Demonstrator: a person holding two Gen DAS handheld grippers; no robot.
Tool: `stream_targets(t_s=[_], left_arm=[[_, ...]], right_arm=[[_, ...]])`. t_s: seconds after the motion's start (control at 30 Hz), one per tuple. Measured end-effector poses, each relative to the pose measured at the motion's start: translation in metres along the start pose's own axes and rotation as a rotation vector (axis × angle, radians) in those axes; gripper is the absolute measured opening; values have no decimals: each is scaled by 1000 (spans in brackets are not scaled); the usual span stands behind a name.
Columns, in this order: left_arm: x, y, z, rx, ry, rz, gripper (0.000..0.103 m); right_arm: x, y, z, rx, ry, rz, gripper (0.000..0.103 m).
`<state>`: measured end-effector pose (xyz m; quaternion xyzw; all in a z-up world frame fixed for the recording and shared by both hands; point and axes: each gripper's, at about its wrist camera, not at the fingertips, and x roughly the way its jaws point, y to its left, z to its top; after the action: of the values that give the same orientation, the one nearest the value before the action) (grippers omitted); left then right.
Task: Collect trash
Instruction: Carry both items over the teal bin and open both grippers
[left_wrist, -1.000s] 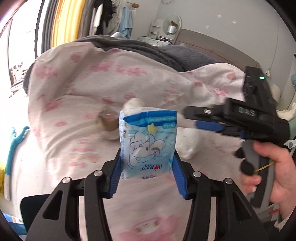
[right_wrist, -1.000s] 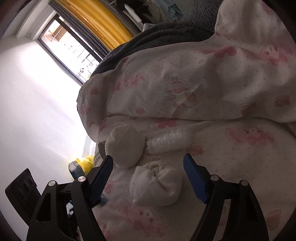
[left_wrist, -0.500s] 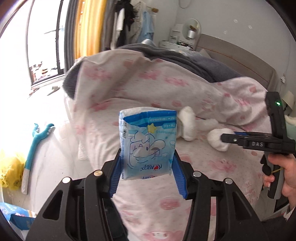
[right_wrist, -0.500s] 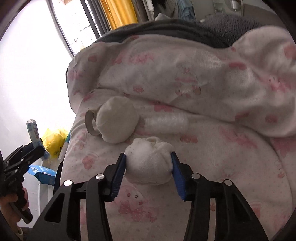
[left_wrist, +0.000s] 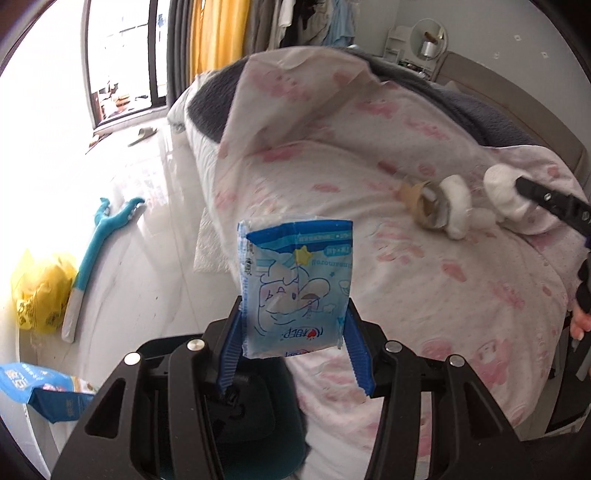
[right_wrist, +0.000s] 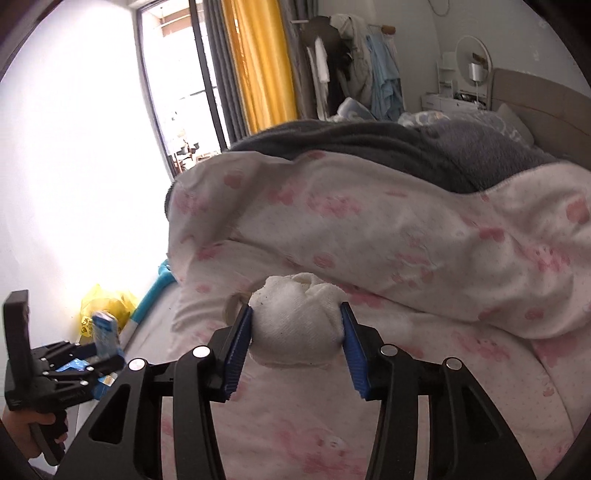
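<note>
My left gripper is shut on a blue and white tissue packet and holds it upright in the air beside the bed. It also shows in the right wrist view. My right gripper is shut on a white wad of tissue, lifted a little above the pink-patterned quilt. In the left wrist view that wad sits at the far right. A tape roll and another white wad lie on the quilt next to it.
A yellow plastic bag sits on the floor by the wall at the left, with a blue long-handled tool beside it. A blue packet lies at the lower left. A dark bin is under my left gripper.
My right gripper has lifted the white wad off the quilt. My left gripper has swung further left, away from the bed, with the packet still in it.
</note>
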<state>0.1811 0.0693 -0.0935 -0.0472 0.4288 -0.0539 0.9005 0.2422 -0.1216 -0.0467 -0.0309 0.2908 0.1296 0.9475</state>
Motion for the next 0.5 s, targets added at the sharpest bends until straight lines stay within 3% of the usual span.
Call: stream_targets(t_s=[0.5], left_arm=[[21,59,-35,-107,182,27,54]], right_arm=[[14,93,-1,-95,26,141,48]])
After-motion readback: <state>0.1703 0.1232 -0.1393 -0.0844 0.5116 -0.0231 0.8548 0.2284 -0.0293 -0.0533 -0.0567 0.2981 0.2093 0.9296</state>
